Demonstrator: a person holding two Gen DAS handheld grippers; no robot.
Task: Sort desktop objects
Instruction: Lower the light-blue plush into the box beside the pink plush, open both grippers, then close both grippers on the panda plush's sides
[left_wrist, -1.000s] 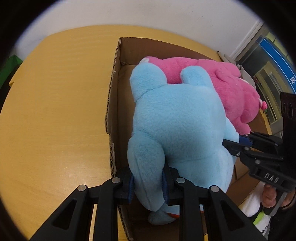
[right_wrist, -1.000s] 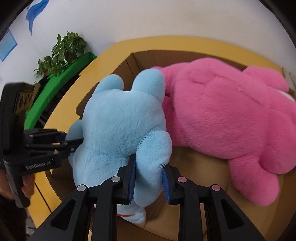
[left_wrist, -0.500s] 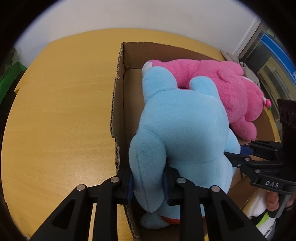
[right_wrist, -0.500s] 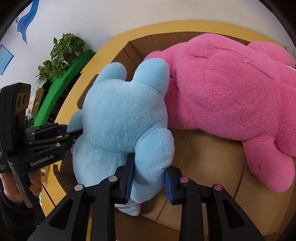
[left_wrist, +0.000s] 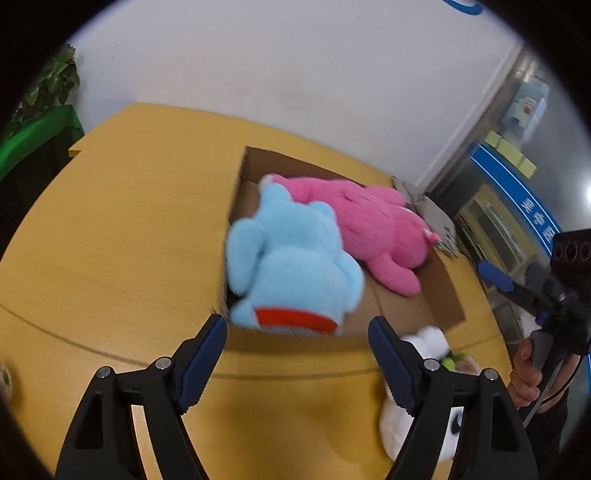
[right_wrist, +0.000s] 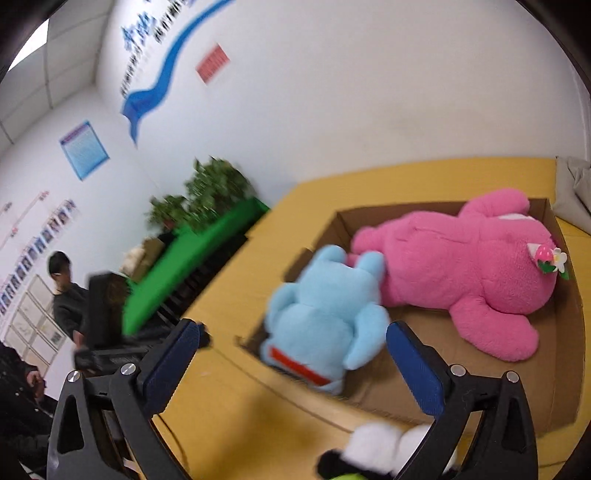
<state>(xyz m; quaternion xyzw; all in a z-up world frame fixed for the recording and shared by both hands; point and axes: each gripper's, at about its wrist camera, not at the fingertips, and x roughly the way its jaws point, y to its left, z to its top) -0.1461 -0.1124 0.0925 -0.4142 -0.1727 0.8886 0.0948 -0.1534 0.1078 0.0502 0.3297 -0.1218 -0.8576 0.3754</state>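
A light blue plush (left_wrist: 291, 266) with a red band lies in the near left end of an open cardboard box (left_wrist: 439, 295), beside a big pink plush (left_wrist: 373, 232). Both show in the right wrist view, blue plush (right_wrist: 328, 310) and pink plush (right_wrist: 461, 266) in the box (right_wrist: 569, 332). My left gripper (left_wrist: 297, 354) is open and empty, held back above the table in front of the box. My right gripper (right_wrist: 291, 362) is open and empty too. A white plush (left_wrist: 417, 391) lies on the table by the left gripper's right finger, also in the right wrist view (right_wrist: 376, 446).
The box sits on a yellow wooden table (left_wrist: 110, 240) by a white wall. A green bench with plants (right_wrist: 192, 254) stands left of the table. A person (right_wrist: 62, 291) stands in the background. Grey fabric (right_wrist: 572, 184) lies at the table's far right.
Both grippers have opened, let go of the blue plush's legs and pulled back and up. The blue plush now rests in the box.
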